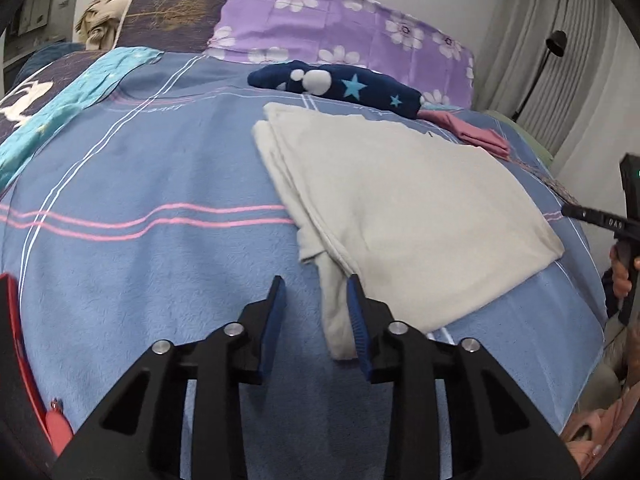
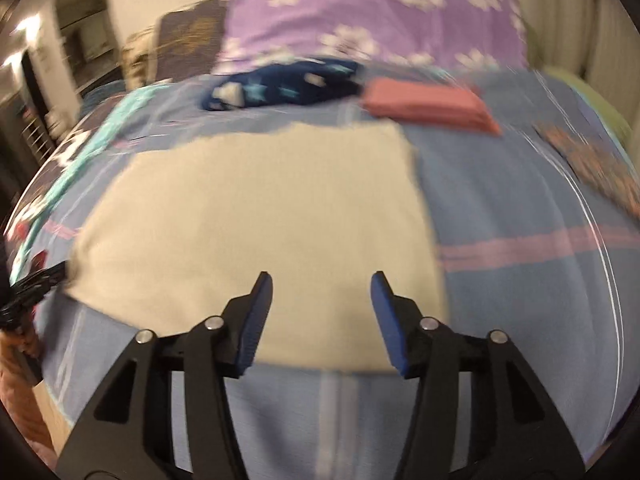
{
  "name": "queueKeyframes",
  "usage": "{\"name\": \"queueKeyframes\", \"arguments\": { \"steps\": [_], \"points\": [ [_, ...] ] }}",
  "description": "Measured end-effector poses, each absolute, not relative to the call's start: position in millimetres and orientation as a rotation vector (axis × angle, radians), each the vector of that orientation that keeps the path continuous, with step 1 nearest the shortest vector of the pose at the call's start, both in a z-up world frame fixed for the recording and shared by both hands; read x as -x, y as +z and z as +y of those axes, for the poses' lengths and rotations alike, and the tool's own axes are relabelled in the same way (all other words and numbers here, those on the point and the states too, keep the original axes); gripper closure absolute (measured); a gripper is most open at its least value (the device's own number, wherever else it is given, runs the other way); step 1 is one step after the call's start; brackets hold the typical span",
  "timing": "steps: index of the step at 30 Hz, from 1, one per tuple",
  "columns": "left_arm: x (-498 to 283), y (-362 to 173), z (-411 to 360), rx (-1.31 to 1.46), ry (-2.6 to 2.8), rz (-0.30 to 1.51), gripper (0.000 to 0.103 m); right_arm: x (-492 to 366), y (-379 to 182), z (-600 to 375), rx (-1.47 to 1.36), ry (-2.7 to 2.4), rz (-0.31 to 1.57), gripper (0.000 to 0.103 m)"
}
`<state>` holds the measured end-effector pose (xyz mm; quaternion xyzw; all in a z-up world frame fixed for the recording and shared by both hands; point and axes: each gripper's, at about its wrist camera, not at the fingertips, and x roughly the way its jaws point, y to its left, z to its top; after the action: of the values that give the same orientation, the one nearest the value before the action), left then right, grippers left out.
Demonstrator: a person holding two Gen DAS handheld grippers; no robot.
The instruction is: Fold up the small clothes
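Cream garment [image 1: 404, 208] lies folded flat on the blue bedspread [image 1: 140, 280] (one loose flap trailing at its near corner). Left gripper [image 1: 316, 292] and right gripper [image 2: 322, 284] both hang released, jaws apart, nothing clamped.

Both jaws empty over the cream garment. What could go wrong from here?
1. A loose flap sticks out of the cream garment by the left hand-held gripper; a pinch there may drag the layers apart.
2. The right hand-held gripper view is blurred, so the grasp could miss the edge.
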<state>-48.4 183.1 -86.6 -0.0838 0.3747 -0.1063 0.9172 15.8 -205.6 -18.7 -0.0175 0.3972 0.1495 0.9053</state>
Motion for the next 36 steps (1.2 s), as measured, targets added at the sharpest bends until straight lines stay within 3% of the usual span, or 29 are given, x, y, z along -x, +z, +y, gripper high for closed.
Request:
{"name": "queueKeyframes", "arguments": {
  "steps": [2, 5, 6, 13, 19, 24, 36],
  "points": [
    [47, -81, 182, 0.182, -0.264, 0.749, 0.066, -21, -15, -178, 0.073, 0.365, 0.815, 0.042],
    [42, -77, 177, 0.184, -0.293, 0.734, 0.048, -26, -13, -134, 0.124, 0.450, 0.817, 0.042],
    [41, -78, 176, 0.184, -0.300, 0.739, 0.047, -29, -12, -117, 0.146, 0.483, 0.814, 0.042],
    [29, -93, 178, 0.288, -0.346, 0.814, 0.047, -69, -5, -16, 0.251, 0.639, 0.818, 0.041],
    [29, -70, 180, 0.458, -0.447, 0.665, 0.047, -102, -9, 54, 0.260, 0.704, 0.855, 0.041],
    [33, -54, 165, 0.424, -0.541, 0.613, 0.045, -130, -11, 89, 0.308, 0.690, 0.886, 0.041],
    [30, -102, 196, 0.611, -0.442, 0.786, 0.045, -171, -57, 169, 0.471, 0.647, 1.045, 0.041]
  ]
}}
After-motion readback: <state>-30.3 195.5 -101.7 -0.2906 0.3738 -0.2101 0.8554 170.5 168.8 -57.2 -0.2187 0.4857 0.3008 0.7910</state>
